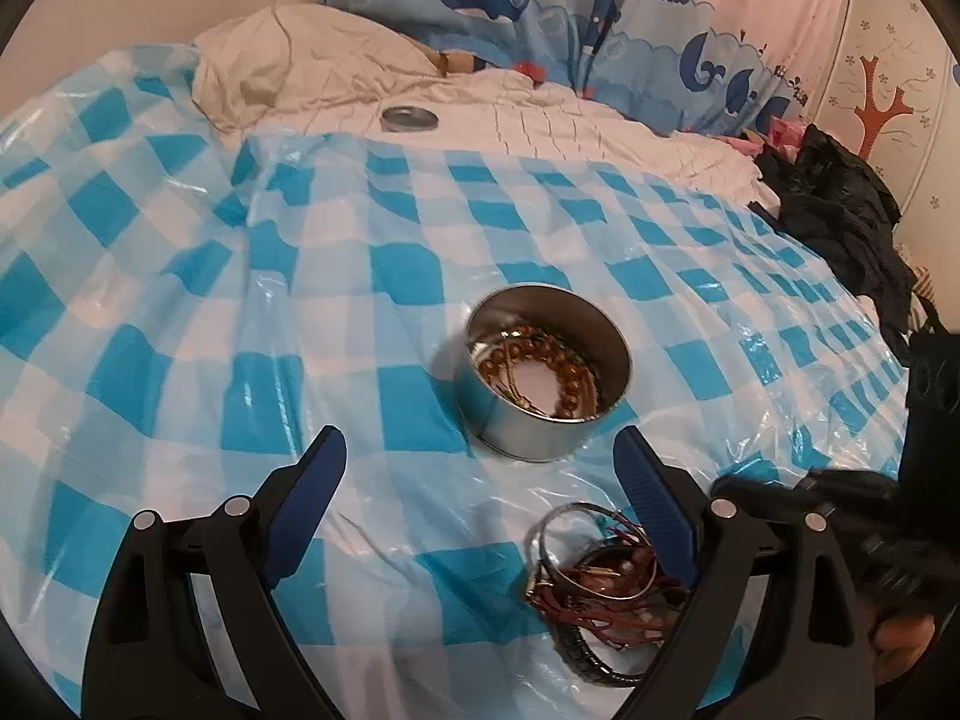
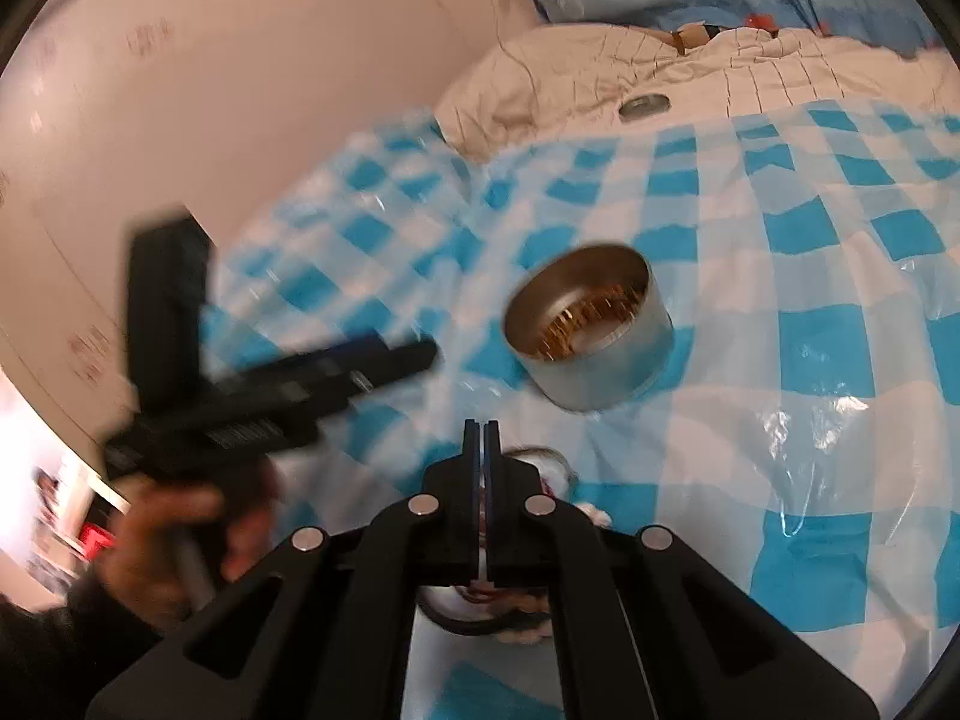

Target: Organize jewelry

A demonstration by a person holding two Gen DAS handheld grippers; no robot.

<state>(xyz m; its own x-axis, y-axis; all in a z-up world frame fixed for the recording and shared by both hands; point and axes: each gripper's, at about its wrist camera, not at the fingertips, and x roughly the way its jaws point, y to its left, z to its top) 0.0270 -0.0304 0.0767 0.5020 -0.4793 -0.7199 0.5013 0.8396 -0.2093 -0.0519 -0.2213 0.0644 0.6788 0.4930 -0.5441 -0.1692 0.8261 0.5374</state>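
Note:
A round metal tin stands open on the blue-and-white checked plastic sheet, with brown bead bracelets inside. A pile of bangles and red cords lies in front of it, by my left gripper's right finger. My left gripper is open and empty, just short of the tin. In the right wrist view the tin is ahead. My right gripper is shut with nothing seen between the fingers, above the pile, which it mostly hides. The left gripper shows blurred at the left.
The tin's lid lies far back on the white quilt, next to a pillow. A whale-print curtain hangs behind. Dark clothes are heaped at the right edge. A wall runs along the left.

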